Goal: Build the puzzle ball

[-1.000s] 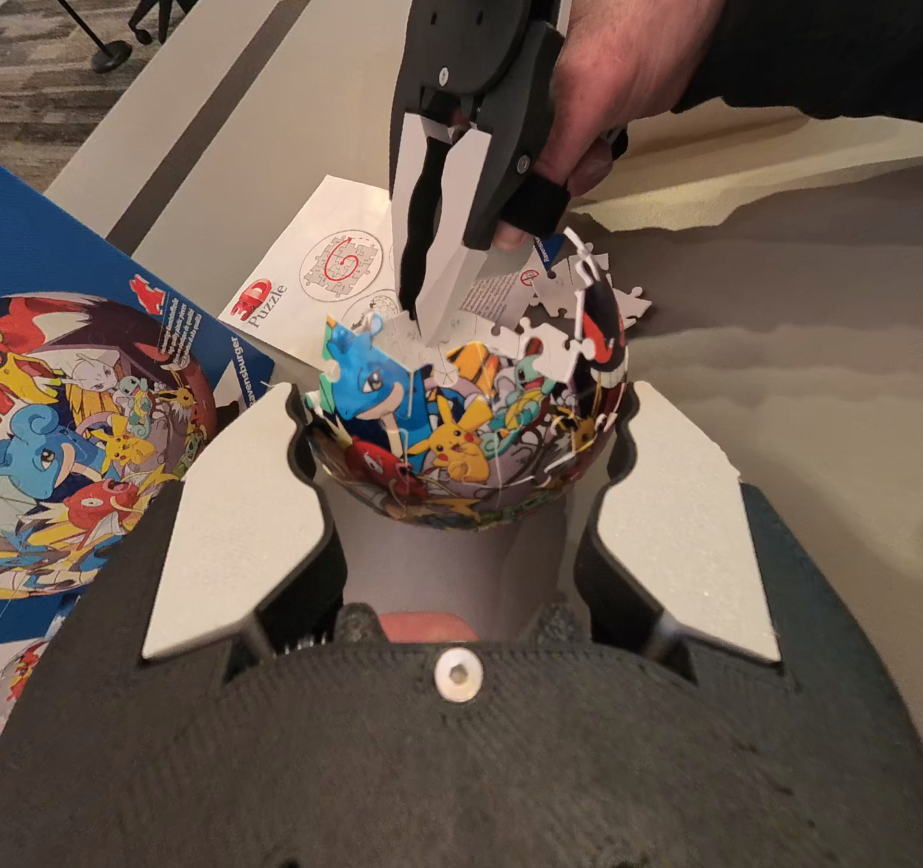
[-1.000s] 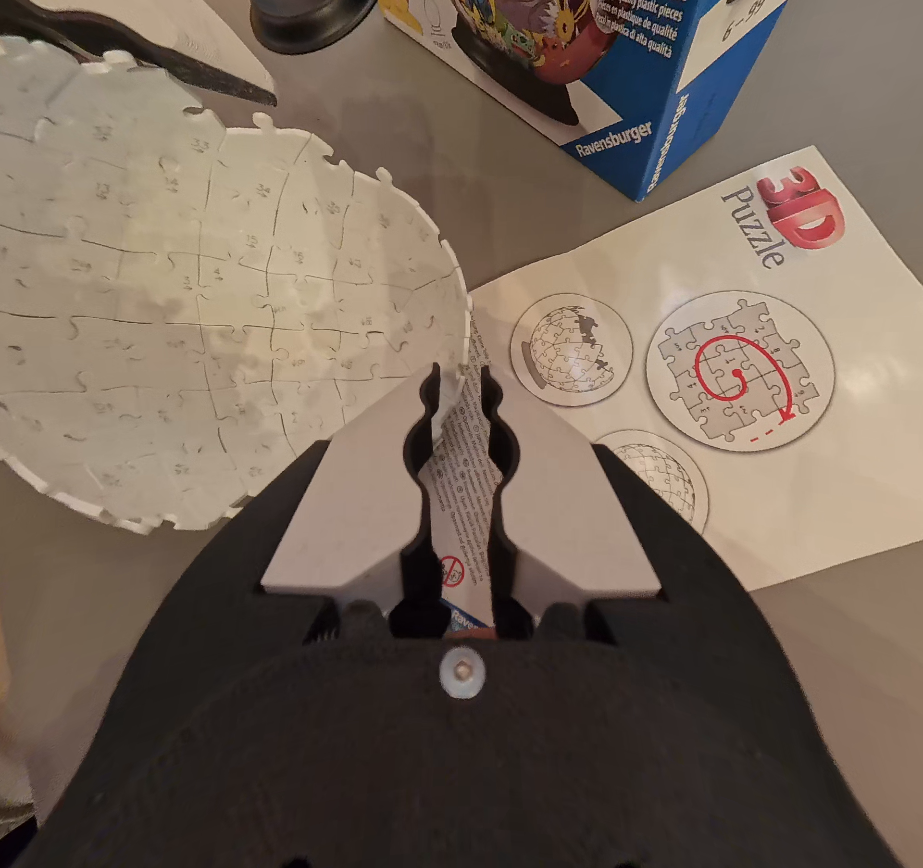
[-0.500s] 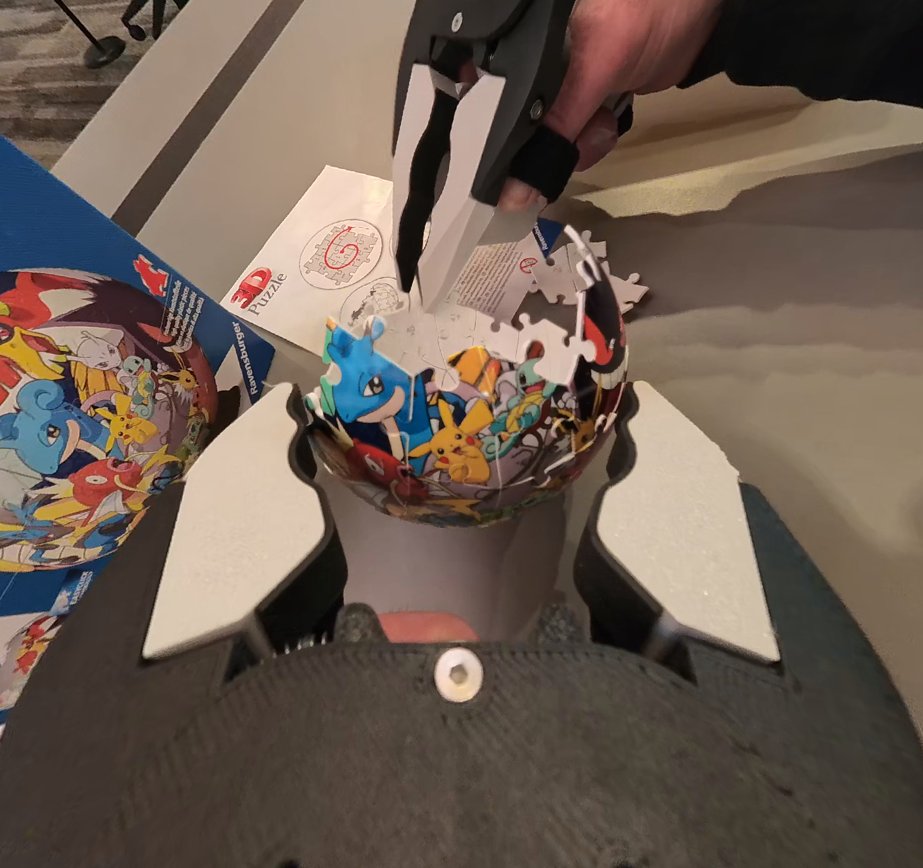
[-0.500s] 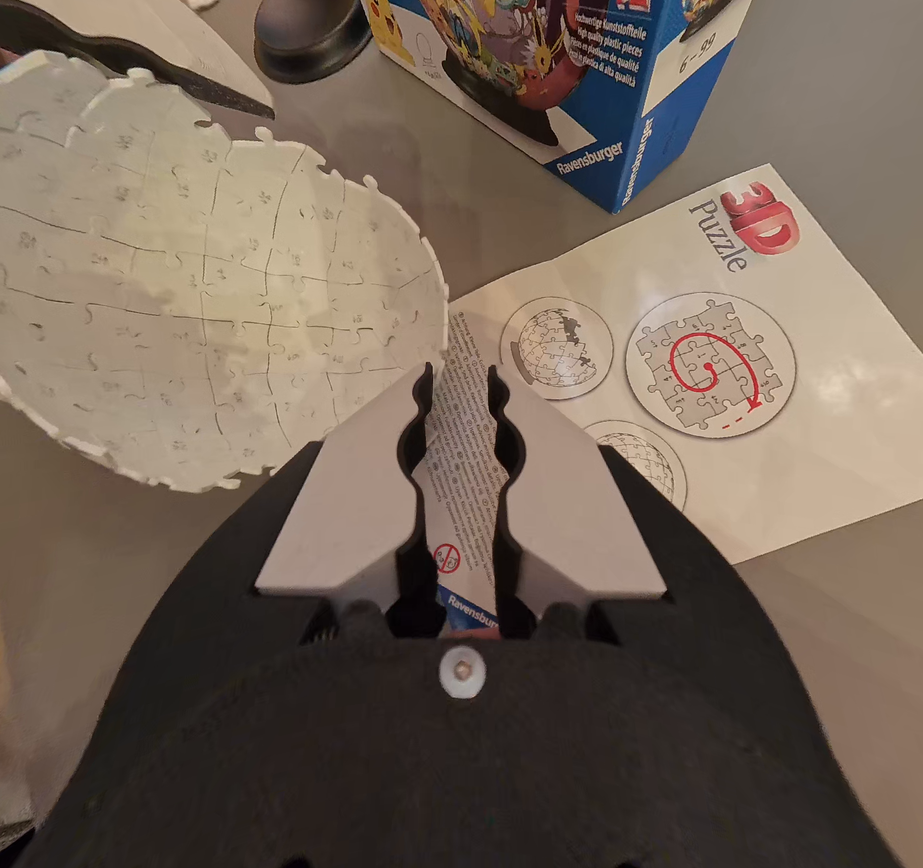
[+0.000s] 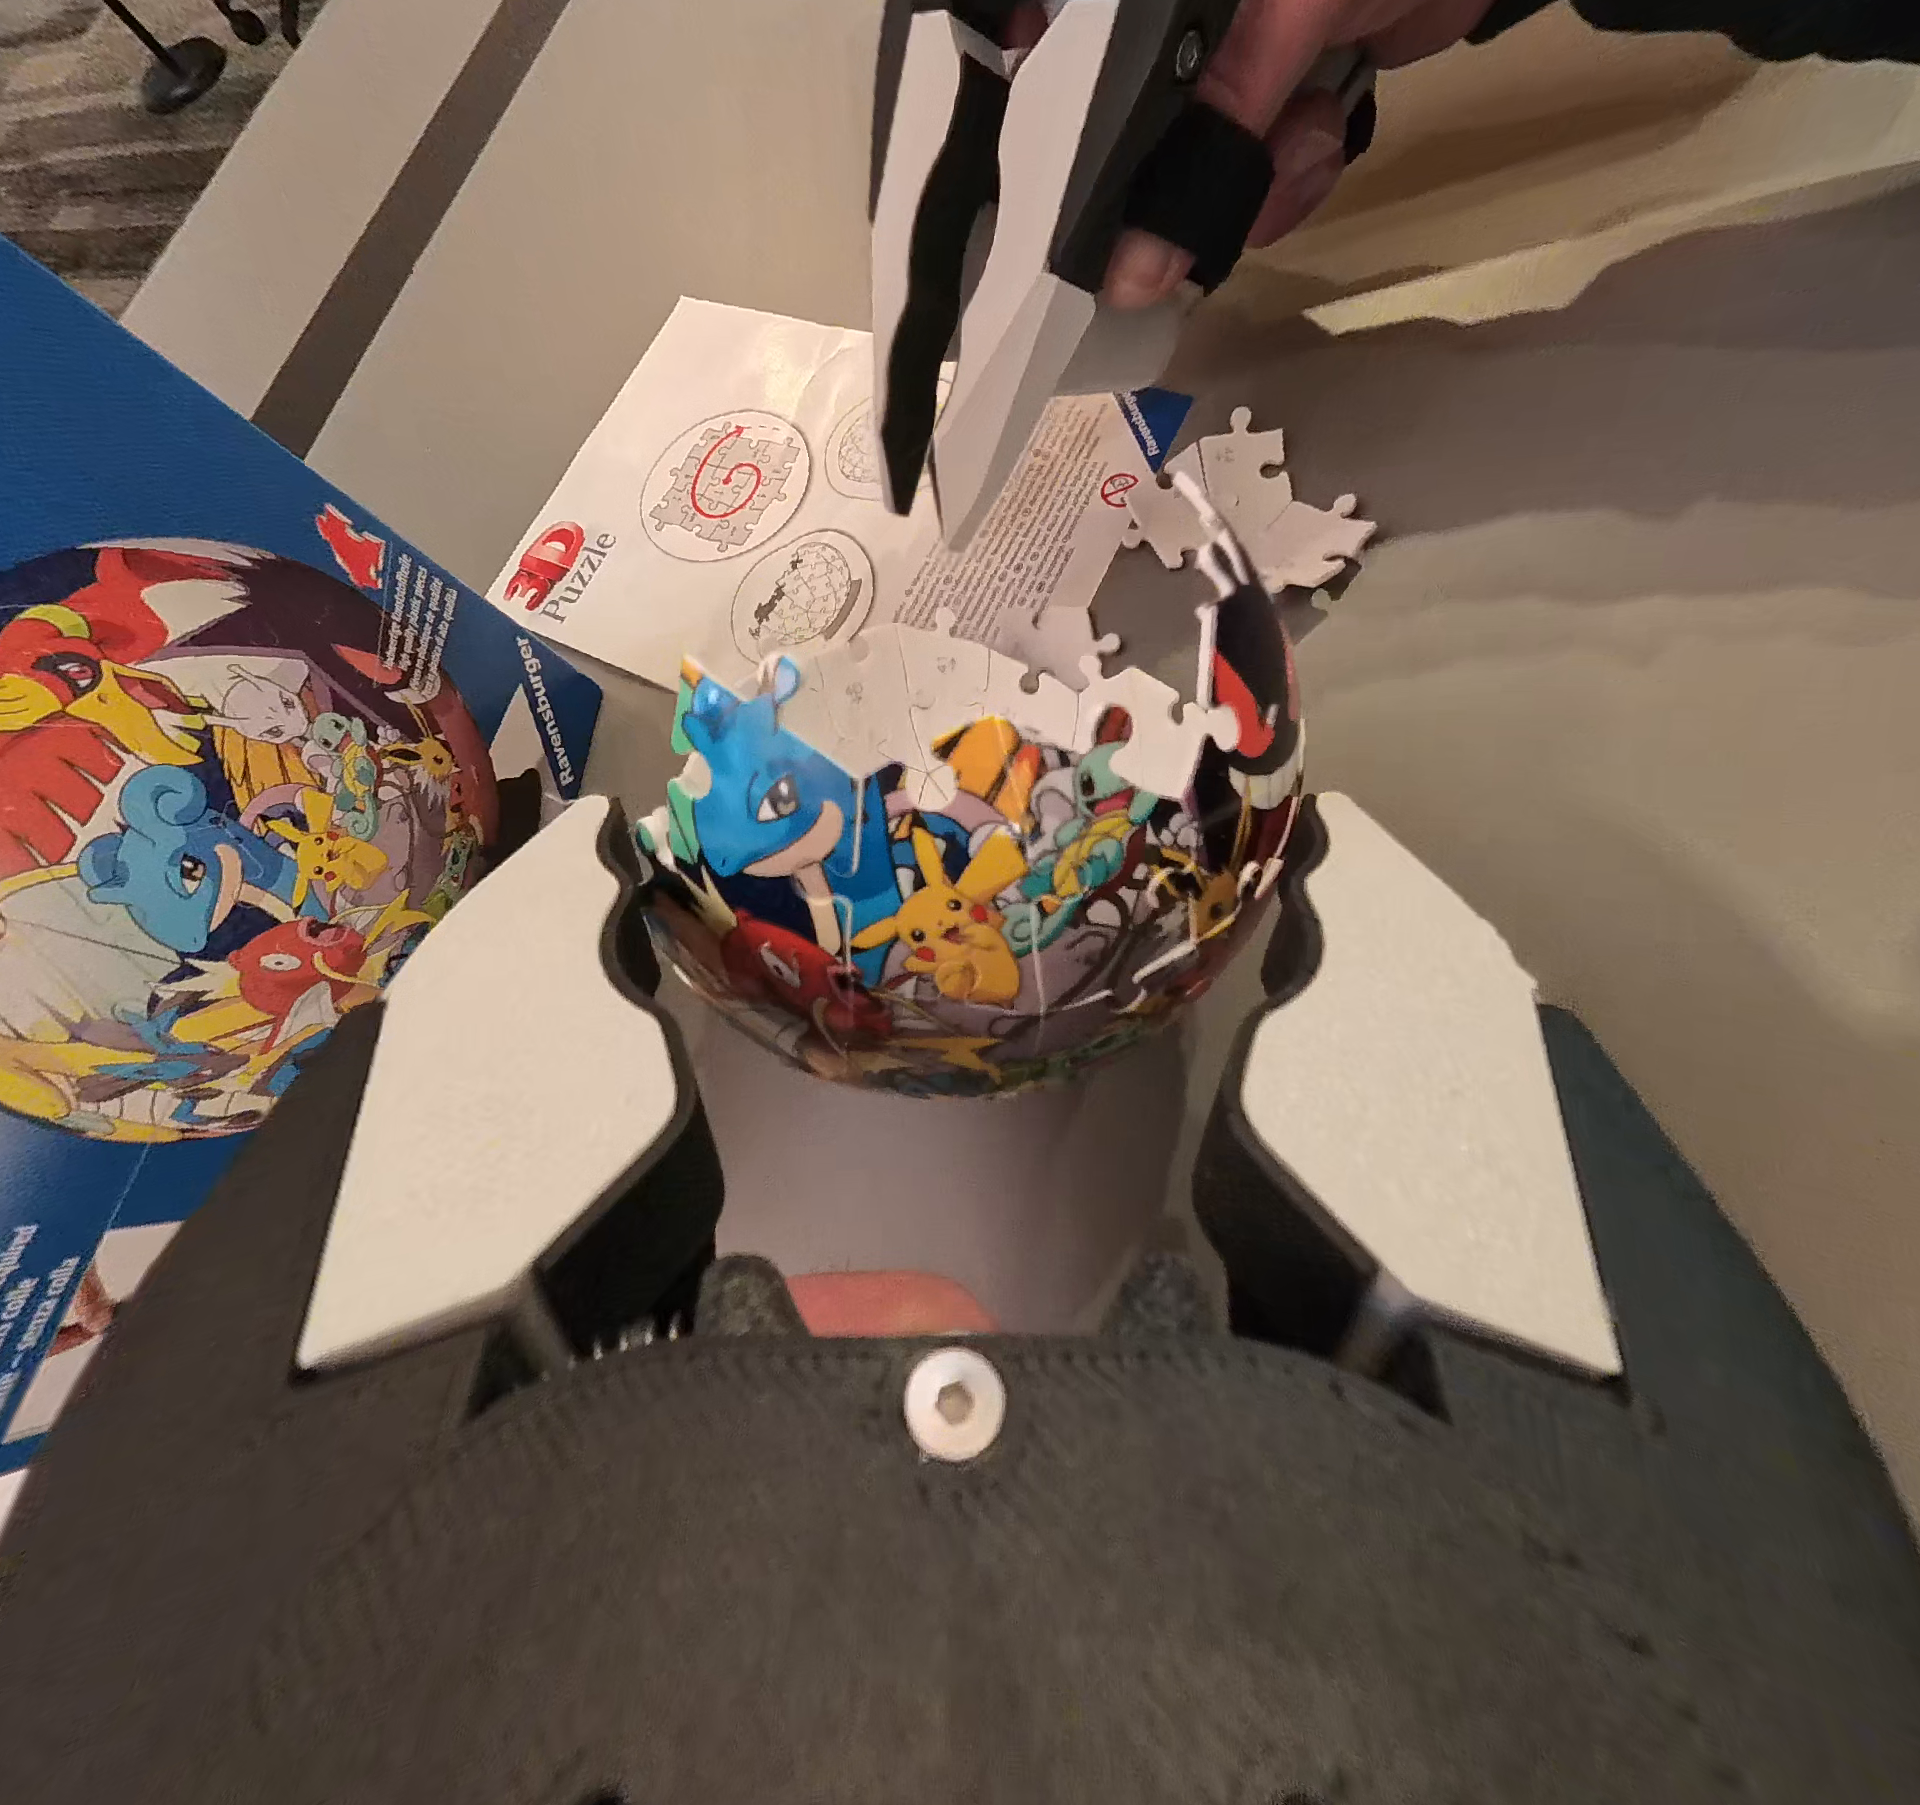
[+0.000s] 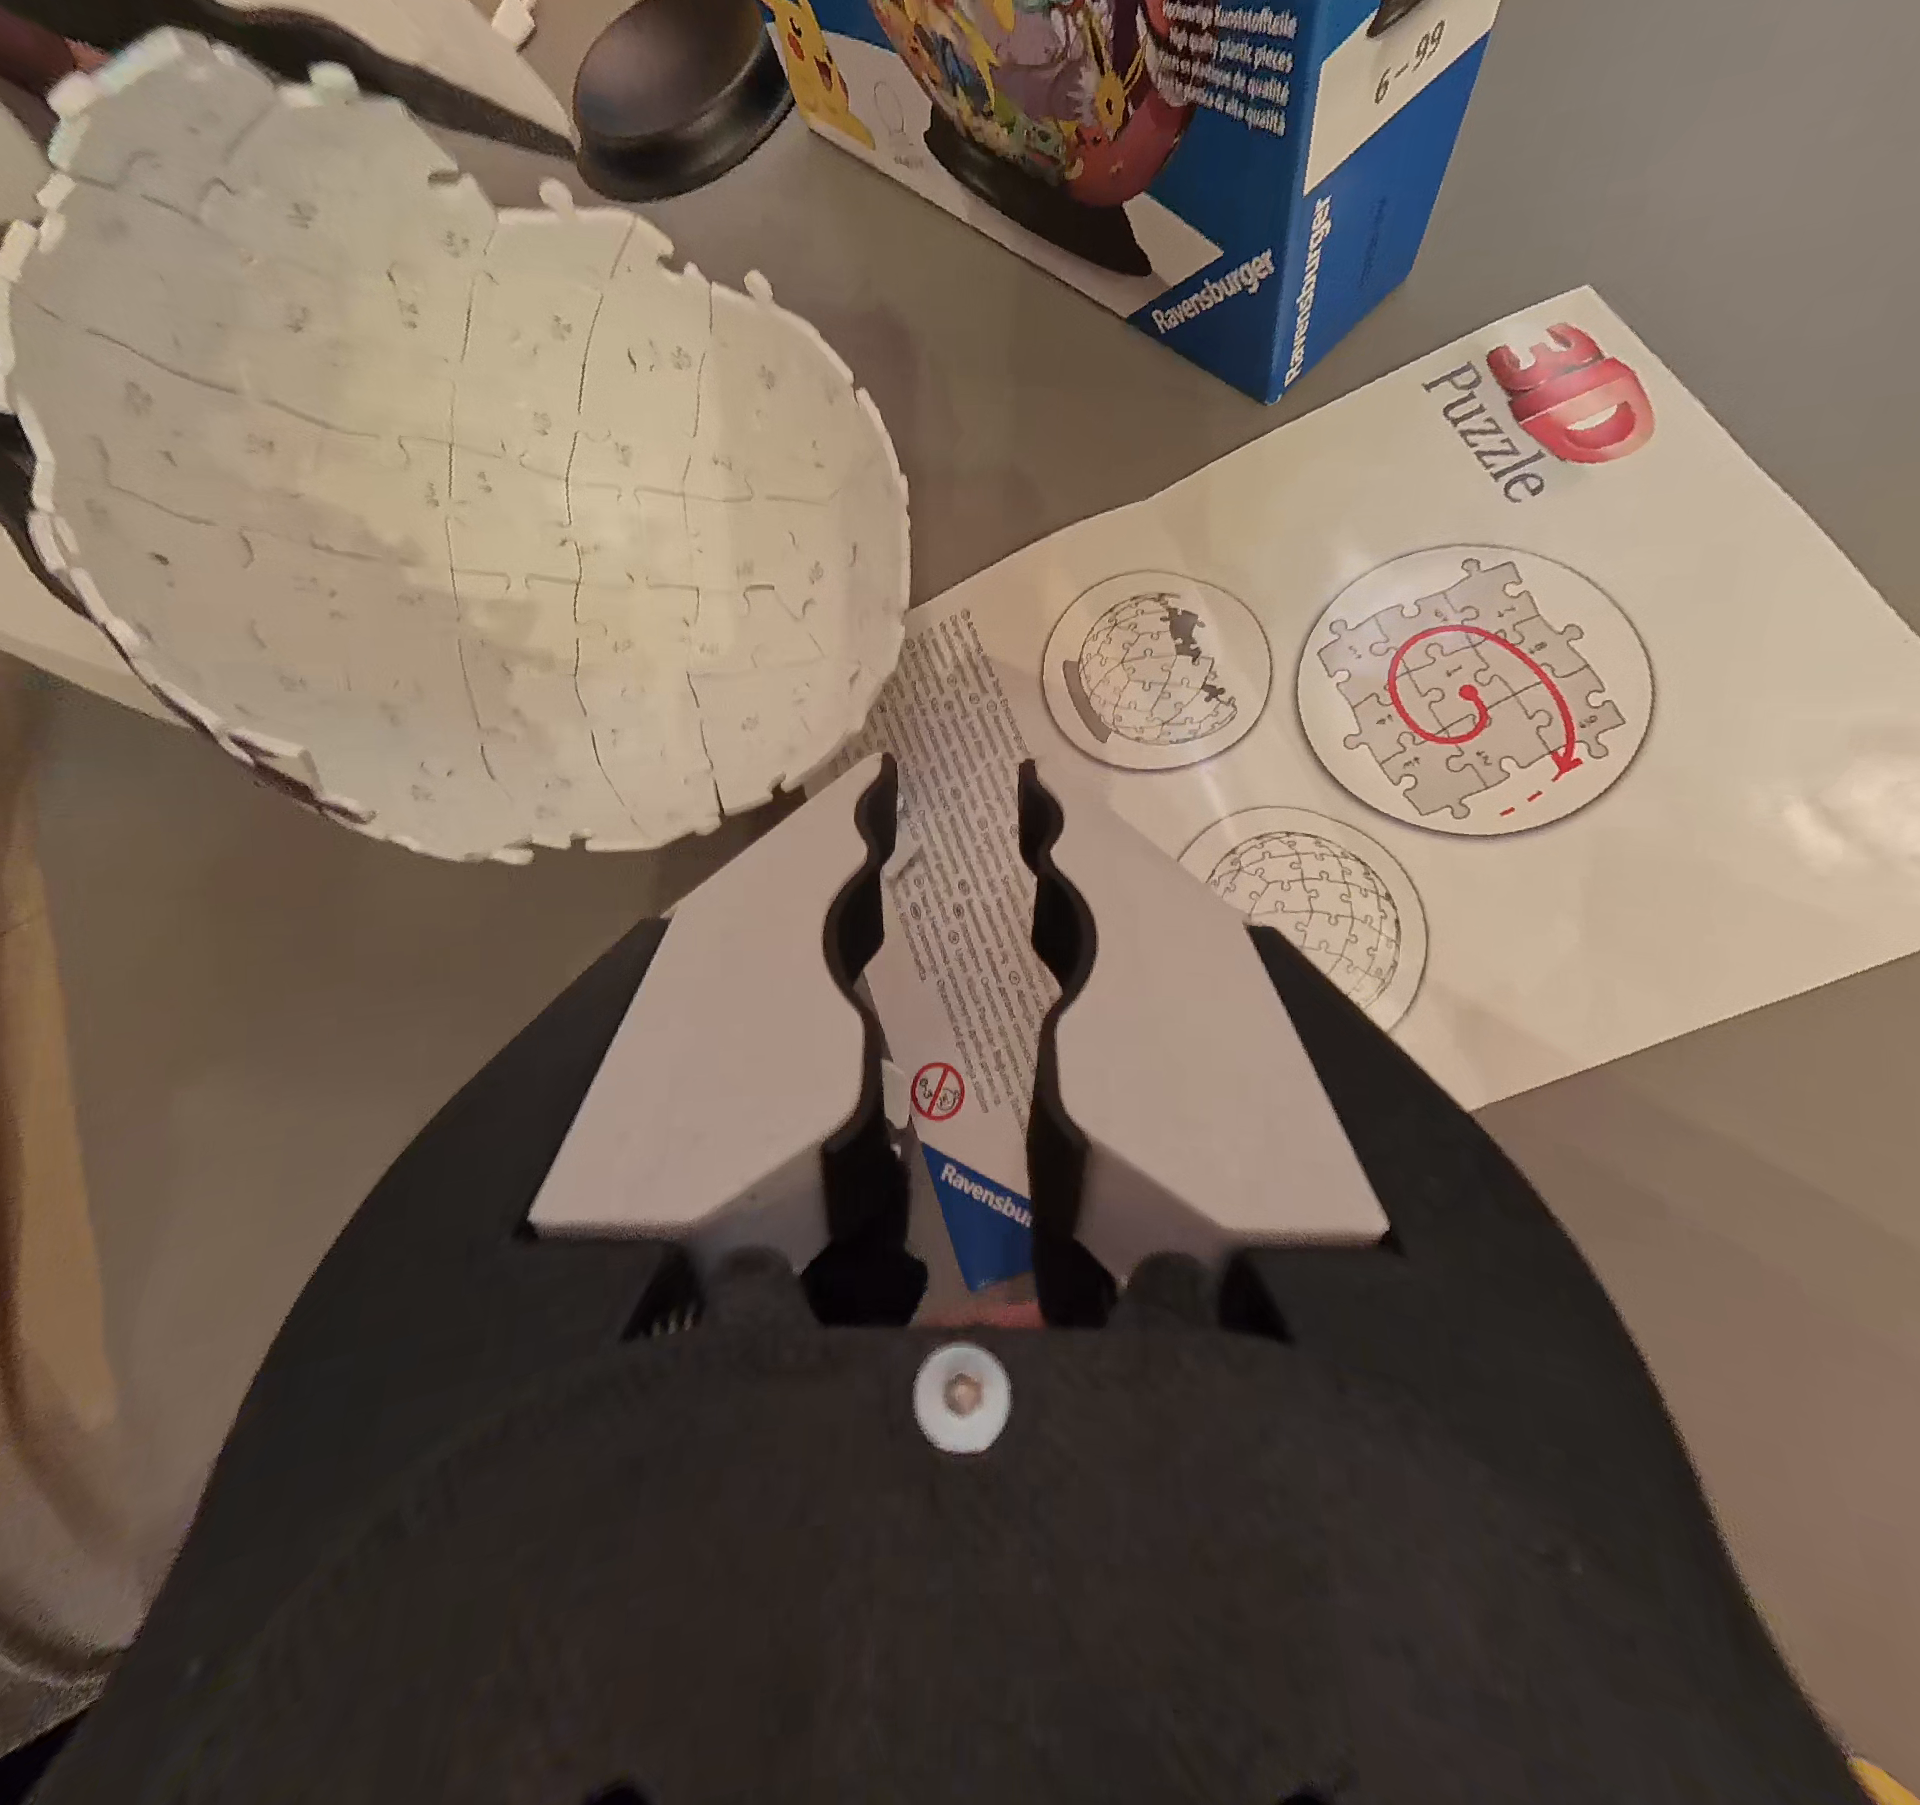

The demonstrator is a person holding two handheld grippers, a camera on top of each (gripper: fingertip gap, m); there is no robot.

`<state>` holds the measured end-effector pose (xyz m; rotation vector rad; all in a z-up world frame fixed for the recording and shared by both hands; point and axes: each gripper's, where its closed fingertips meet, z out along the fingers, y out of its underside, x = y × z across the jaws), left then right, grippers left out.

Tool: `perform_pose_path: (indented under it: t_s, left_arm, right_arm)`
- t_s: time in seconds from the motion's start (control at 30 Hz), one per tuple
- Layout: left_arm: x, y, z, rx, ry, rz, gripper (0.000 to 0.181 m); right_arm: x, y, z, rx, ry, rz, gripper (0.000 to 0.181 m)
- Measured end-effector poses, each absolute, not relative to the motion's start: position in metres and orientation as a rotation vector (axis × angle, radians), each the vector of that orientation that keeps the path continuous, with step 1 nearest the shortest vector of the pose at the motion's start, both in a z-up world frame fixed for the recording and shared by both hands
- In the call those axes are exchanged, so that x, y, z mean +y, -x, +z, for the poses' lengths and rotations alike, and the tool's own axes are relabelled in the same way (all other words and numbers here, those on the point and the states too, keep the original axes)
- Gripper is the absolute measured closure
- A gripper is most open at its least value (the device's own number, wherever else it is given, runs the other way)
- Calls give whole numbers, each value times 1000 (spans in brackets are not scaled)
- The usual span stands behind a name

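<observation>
Two grippers work over a grey table (image 6: 1039,425). Largest is the blue puzzle box (image 6: 1195,93), printed with cartoon creatures and lettering, standing beside the white instruction sheet (image 6: 1455,695), which bears circular diagrams and printed text. The half-built puzzle ball (image 5: 966,882), an open bowl with a colourful outside and white inside, sits clamped between the spread fingers of the left gripper (image 5: 961,882). The right gripper (image 6: 956,799) hangs above the sheet near the ball's rim, fingers nearly together with nothing between them. A black stand (image 6: 675,93) and loose white pieces (image 5: 1268,519) lie nearby.
</observation>
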<state>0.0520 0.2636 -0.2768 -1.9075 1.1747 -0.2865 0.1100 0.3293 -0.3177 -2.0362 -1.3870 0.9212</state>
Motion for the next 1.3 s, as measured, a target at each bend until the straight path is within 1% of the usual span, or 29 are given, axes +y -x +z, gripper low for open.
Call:
perform_pose_path:
  t_s: [0.67,1.13,1.3]
  left_arm:
    - [248,-35,-276,1443,1991,-203,66]
    - [232,-19,-281,1459,2027,-197,67]
    - [227,-13,-280,1441,2029,-201,67]
  right_arm:
    - [299,-109,-347,-1658,1990,760,161]
    - [277,-87,-344,-1701,1911,697,163]
    - [279,-97,-342,-1695,1935,634,163]
